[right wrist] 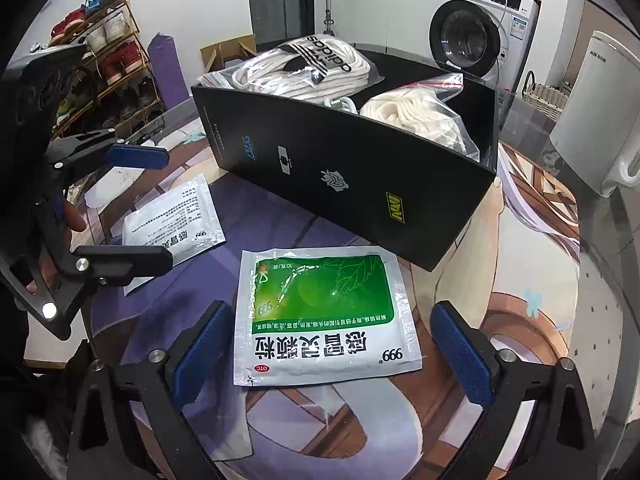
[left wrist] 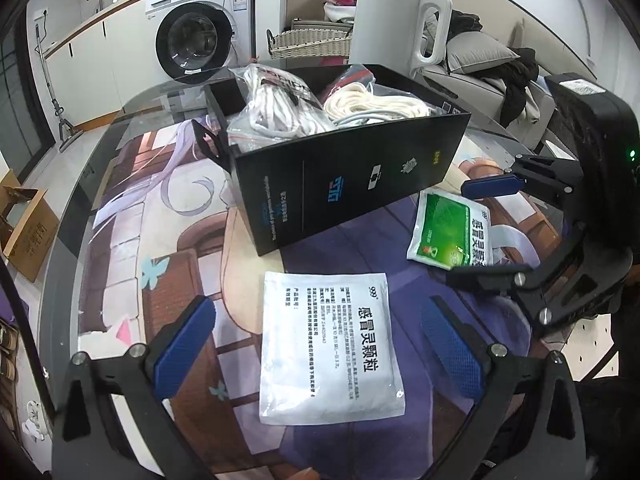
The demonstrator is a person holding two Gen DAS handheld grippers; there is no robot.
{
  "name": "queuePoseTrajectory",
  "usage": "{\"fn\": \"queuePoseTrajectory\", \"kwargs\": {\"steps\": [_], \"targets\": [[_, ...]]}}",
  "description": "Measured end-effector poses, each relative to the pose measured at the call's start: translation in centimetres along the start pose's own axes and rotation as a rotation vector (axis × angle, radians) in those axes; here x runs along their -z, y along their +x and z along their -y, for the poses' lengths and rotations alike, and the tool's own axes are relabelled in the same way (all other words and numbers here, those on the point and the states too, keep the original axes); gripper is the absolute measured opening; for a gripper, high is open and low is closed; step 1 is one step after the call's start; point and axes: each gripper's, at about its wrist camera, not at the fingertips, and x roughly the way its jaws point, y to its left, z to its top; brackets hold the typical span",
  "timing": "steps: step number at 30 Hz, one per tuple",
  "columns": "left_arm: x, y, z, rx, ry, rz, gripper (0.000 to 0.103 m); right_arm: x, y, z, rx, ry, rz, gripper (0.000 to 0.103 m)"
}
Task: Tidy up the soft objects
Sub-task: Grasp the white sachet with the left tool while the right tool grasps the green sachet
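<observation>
A white sachet with black print [left wrist: 330,346] lies flat on the table, between the fingers of my open left gripper [left wrist: 320,350]; it also shows in the right wrist view [right wrist: 172,216]. A green and white sachet [right wrist: 324,314] lies flat between the fingers of my open right gripper [right wrist: 332,350]; it also shows in the left wrist view [left wrist: 448,228]. Behind both stands an open black box [left wrist: 344,184] holding bagged white socks [left wrist: 276,108] and bagged white rope [left wrist: 372,106]. The box [right wrist: 352,176] also shows in the right wrist view. Neither gripper holds anything.
The glass table carries an illustrated mat [left wrist: 160,240]. A white kettle [left wrist: 396,20] stands behind the box. Off the table are a washing machine [left wrist: 200,32], a wicker basket [left wrist: 308,42], a sofa with clothes [left wrist: 492,80], a cardboard box [left wrist: 28,224] and a shoe rack [right wrist: 108,60].
</observation>
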Motion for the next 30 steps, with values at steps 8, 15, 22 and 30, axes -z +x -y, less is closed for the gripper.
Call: {"fn": "queuePoseTrajectory", "kwargs": {"steps": [8, 15, 22, 30], "targets": [[0.6, 0.5, 0.1, 0.003, 0.009, -0.035, 0.103, 0.5, -0.8, 0.0, 0.011, 0.019, 0.035, 0.071], [1.0, 0.7, 0.6, -0.019, 0.035, -0.049, 0.103, 2.0, -2.0, -1.3, 0.014, 0.013, 0.04, 0.064], [1.1, 0.6, 0.6, -0.018, 0.046, -0.05, 0.101, 3.2, -2.7, -1.8, 0.016, 0.032, 0.049, 0.064], [1.0, -0.1, 1.9, 0.022, 0.12, 0.008, 0.054, 3.2, -2.8, -1.9, 0.011, 0.038, 0.055, 0.064]]}}
